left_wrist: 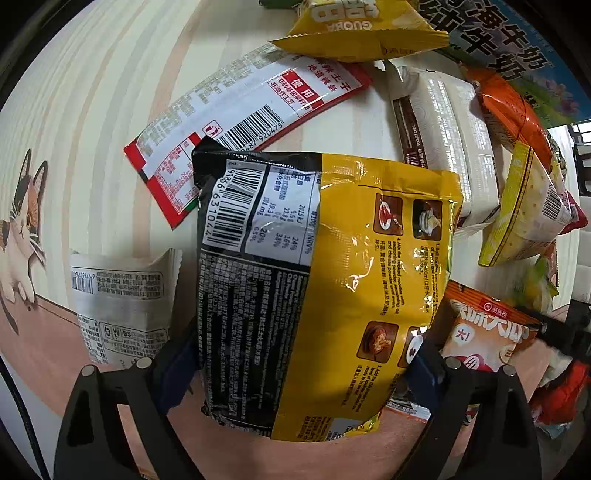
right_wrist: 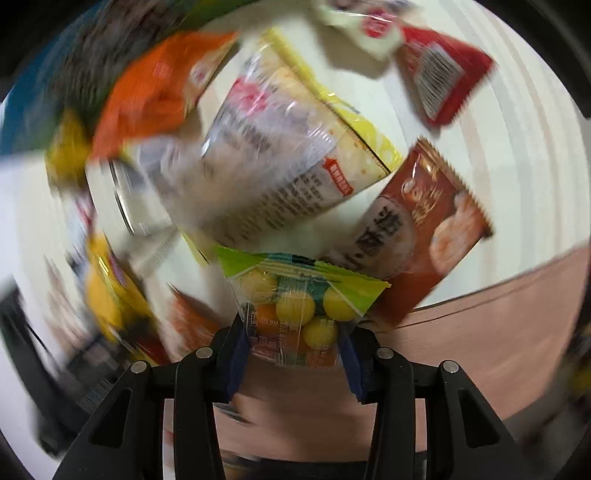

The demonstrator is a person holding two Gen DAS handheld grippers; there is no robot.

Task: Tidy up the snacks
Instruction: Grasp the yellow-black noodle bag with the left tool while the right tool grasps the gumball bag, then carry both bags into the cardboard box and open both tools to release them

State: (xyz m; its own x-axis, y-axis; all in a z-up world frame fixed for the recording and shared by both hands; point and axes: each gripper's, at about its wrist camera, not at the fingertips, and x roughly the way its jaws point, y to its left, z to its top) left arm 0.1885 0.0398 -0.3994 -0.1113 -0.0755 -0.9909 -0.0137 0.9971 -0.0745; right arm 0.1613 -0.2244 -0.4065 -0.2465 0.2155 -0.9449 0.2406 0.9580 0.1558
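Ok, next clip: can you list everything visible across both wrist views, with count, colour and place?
noodle packet: one, yellow and black, between the left fingers
candy bag: one, clear with green top, yellow and orange balls, between the right fingers
long sachet: one, red and white, behind the noodle packet
white wrapper: one, left of the noodle packet
white pack: one, white and brown, right rear
yellow pouch: one, top of left view
orange bags: at least two, right side
brown pastry packet: one, right of the candy bag
table mat: one, cream stripes, cat picture
left hand-held gripper: black, blue pads
right hand-held gripper: black, blue pads
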